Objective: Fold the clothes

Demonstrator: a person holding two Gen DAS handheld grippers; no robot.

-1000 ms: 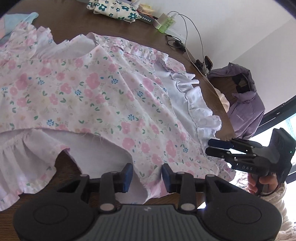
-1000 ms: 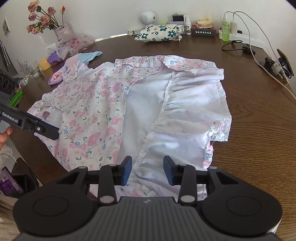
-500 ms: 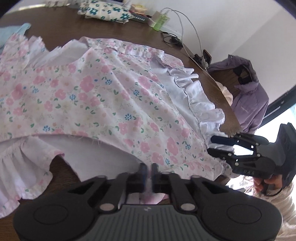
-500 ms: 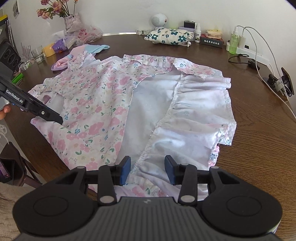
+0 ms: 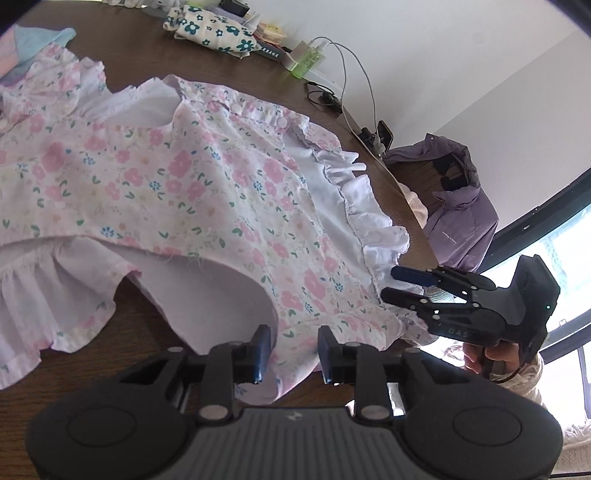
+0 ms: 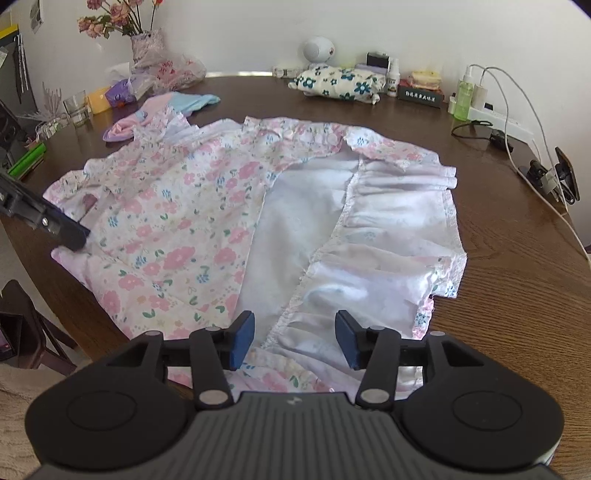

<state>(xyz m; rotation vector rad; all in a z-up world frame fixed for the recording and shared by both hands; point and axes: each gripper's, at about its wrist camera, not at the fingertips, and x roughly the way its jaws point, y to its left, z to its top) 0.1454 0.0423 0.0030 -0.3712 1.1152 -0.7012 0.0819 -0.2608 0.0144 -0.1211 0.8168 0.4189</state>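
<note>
Floral dress [image 6: 177, 236] lies spread on the wooden table [image 6: 517, 258], one side flap turned over, lining up; folding barely begun. Left gripper [image 5: 291, 349] and right gripper [image 6: 293, 341] both spread, hem between fingers, nothing pinched.

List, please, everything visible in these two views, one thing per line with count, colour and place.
Dress: one, white with pink flowers, spread across the table.
Table: one, dark brown wood.
Small garment: one, pink and blue, beyond the dress.
Pouch: one, white with teal flowers, far edge.
Flowers: one bunch, pink, far left corner.
Glass: one, clear, left edge.
Bottle: one, green, far right.
Jacket: one, purple, beside the table.
Left gripper: black, open, at the near hem.
Right gripper: black, open, over the hem.
</note>
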